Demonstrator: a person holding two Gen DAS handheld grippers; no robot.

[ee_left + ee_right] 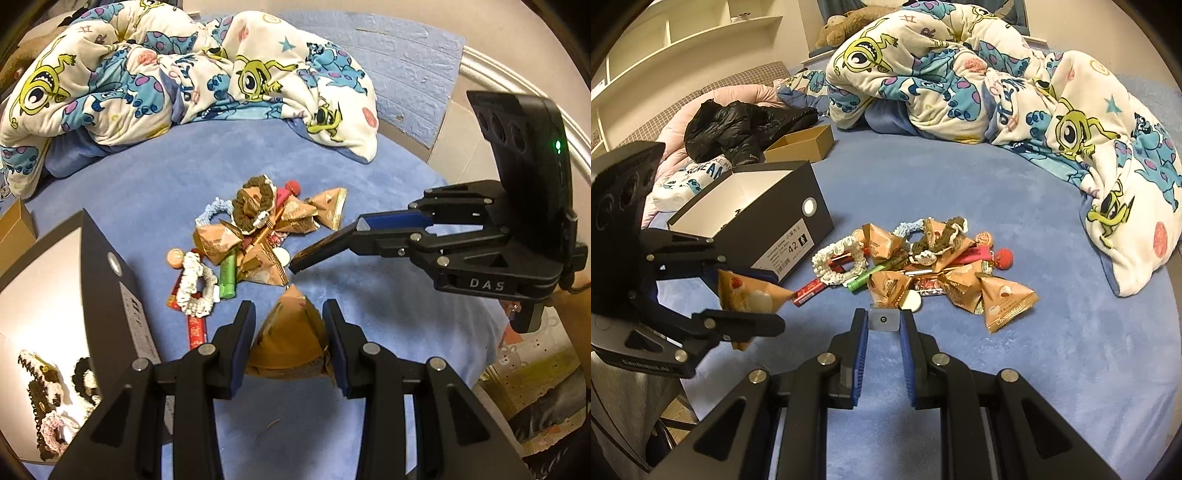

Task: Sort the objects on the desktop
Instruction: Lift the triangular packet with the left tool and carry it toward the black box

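Note:
A pile of brown triangular snack packets (295, 218), hair scrunchies (195, 284), a green tube (228, 275) and red sticks lies on the blue bed cover (166, 177); it also shows in the right wrist view (923, 266). My left gripper (290, 341) is shut on one brown triangular packet (291, 339), seen from the side in the right wrist view (750, 295). My right gripper (883, 334) is shut on a small flat clear piece (883, 319), just short of the pile; in the left wrist view it (314, 254) reaches in from the right.
A black shoebox (768, 221) with a white inside stands left of the pile; several scrunchies (55, 391) lie in it. A small brown cardboard box (801, 144), a black jacket (738, 122) and a cartoon-print quilt (997, 81) lie behind.

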